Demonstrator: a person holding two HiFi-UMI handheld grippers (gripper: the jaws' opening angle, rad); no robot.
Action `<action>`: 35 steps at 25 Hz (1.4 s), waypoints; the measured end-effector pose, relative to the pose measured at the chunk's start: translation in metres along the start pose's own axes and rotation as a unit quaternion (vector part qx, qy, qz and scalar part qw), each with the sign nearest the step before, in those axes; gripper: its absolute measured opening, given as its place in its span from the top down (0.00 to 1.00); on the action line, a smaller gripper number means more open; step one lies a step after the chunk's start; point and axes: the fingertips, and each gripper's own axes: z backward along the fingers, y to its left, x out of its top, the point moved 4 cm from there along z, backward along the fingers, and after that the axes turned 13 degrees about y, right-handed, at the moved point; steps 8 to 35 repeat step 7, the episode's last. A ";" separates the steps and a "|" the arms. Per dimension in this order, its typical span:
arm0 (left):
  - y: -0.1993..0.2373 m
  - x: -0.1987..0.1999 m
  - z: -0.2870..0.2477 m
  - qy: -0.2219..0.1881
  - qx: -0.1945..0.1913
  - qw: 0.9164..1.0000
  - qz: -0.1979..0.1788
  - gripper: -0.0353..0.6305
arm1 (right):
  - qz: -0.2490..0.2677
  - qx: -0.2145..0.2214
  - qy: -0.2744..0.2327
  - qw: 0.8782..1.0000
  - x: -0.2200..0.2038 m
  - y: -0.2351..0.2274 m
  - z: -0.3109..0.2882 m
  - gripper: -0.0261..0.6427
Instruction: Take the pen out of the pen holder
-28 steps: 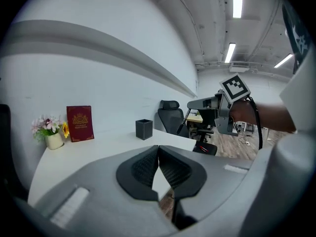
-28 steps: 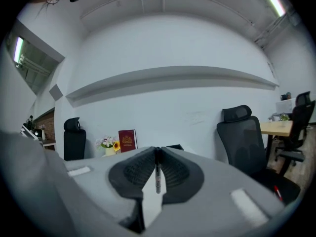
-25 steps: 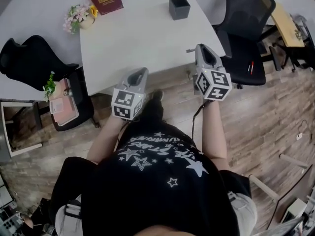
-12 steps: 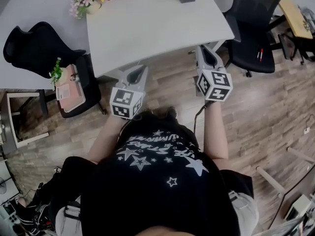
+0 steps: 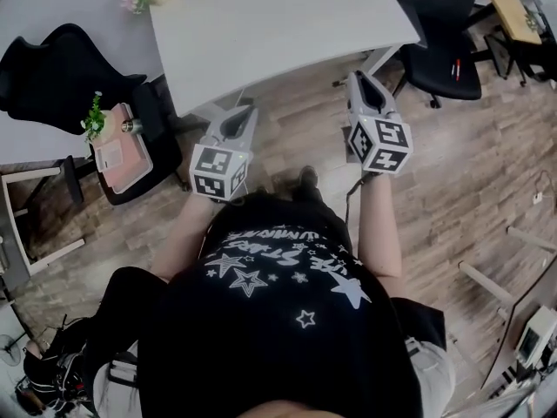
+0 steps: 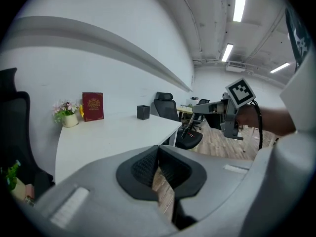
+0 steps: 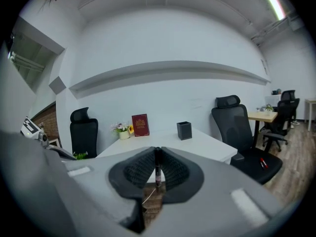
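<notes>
The black square pen holder (image 7: 184, 130) stands on the white table (image 5: 278, 24), also visible as the pen holder (image 6: 143, 112) in the left gripper view. My right gripper (image 7: 158, 162) is shut on a thin dark pen (image 7: 157, 174), which stands upright between the pads. In the head view the right gripper (image 5: 355, 78) is off the table's near edge, over the wooden floor. From the left gripper view, the pen (image 6: 187, 128) hangs from the right gripper's tip. My left gripper (image 6: 158, 154) is shut and holds nothing; in the head view the left gripper (image 5: 246, 111) is just below the table edge.
A flower pot (image 6: 69, 118) and a red book (image 6: 92, 106) sit at the table's far side. Black office chairs (image 5: 52, 77) stand left and right; the right chair's seat (image 5: 444, 68) carries red pens. A pink tray (image 5: 122, 151) sits at the left.
The person has backed away from the table. Both grippers have come off its near edge and are over the floor, and the pen holder has slid to the top of the view.
</notes>
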 end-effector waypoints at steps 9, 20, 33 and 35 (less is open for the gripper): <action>0.035 -0.015 0.020 -0.010 -0.016 1.000 -0.007 0.93 | -0.004 -0.028 0.002 1.000 -0.014 0.044 0.017 0.91; 0.035 -0.015 0.020 -0.010 -0.016 1.000 -0.007 0.93 | -0.004 -0.028 0.002 1.000 -0.014 0.044 0.017 0.91; 0.035 -0.015 0.020 -0.010 -0.016 1.000 -0.007 0.93 | -0.004 -0.028 0.002 1.000 -0.014 0.044 0.017 0.91; 0.035 -0.015 0.020 -0.010 -0.016 1.000 -0.007 0.93 | -0.004 -0.028 0.002 1.000 -0.014 0.044 0.017 0.91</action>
